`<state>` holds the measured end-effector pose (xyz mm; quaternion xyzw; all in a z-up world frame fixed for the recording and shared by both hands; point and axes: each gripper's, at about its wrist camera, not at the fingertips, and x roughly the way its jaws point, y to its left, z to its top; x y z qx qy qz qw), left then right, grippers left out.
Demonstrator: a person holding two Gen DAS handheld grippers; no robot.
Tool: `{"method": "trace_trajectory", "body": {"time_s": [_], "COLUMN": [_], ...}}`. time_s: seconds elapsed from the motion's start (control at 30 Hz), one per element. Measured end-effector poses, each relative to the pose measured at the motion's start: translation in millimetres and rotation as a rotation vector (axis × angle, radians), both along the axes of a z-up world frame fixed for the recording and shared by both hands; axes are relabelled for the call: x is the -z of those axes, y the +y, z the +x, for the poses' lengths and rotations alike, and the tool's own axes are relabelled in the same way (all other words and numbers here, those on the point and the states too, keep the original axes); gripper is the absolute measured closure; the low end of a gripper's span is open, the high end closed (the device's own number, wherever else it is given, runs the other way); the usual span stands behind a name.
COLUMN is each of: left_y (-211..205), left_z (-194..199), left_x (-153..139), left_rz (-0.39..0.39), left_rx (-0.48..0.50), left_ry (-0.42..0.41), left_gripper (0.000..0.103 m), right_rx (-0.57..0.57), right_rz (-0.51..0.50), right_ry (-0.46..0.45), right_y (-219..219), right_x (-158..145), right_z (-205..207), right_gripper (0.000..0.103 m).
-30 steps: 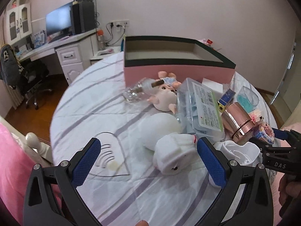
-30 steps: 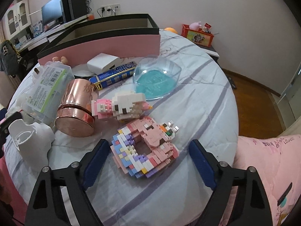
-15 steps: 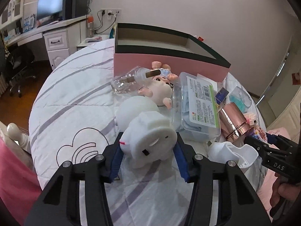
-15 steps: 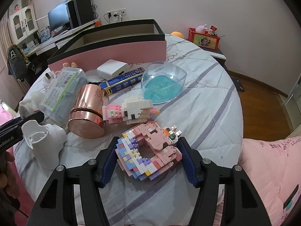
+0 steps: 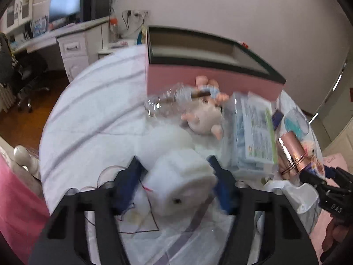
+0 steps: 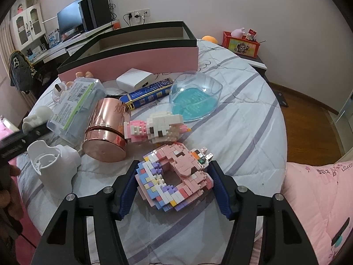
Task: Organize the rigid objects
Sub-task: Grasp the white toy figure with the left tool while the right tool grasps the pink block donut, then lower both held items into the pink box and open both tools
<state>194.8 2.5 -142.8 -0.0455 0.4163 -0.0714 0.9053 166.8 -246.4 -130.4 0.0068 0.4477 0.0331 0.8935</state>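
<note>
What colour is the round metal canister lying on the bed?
Shiny rose-gold, seen best in the right wrist view: metal canister.

We see a bedroom with plain pale walls [image 6: 242, 2] and a warm brown wooden floor [image 6: 308, 123]. Along the far wall stands a long white desk with drawers [image 5: 75, 44], and on it a dark flat monitor [image 6: 70, 18] beside a black computer tower [image 6: 94, 11]. A white wall socket with plugged cables [image 6: 139, 14] sits above the desk. A white glass-fronted cabinet [image 6: 26, 24] fills the far left corner. A black office chair draped with a dark garment [image 6: 22, 72] stands at the desk. A low dark bedside table [image 6: 258, 61] carries a red printed box [image 6: 241, 45]. A white wardrobe door [image 5: 335, 141] shows at the right edge of the left view.
</note>
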Motion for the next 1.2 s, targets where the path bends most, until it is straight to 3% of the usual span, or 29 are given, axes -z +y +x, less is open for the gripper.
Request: {"method": "trace_trajectory", "body": {"time_s": [0.53,0.77,0.97,1.2], "left_y": [17.9,9.5,-3.9,-21.7], "left_z": [-17.3,-7.9,32.3,100.4], "left_x": [-28.5,-66.0,-103.8,-121.1], "left_rz": [0.012,0.015,0.048,0.046], "left_rx": [-0.015,0.015,0.019,0.011], "left_ry": [-0.056,-0.122,-0.190,-0.201], "left_gripper": [0.050,0.050,0.050,0.050], "right_rx": [-0.017,-0.058,-0.132,-0.170], "right_rz": [0.060,0.076,0.065,0.101], "right_ry": [-0.044,-0.123,-0.227,-0.217], "right_y": [-5.1,2.5,21.0,35.5], "right_x": [-28.8,-71.3,-121.6,-127.4], "right_z": [-8.2,3.0,54.3,139.1], "right_gripper": [0.040,0.040,0.040,0.040]}}
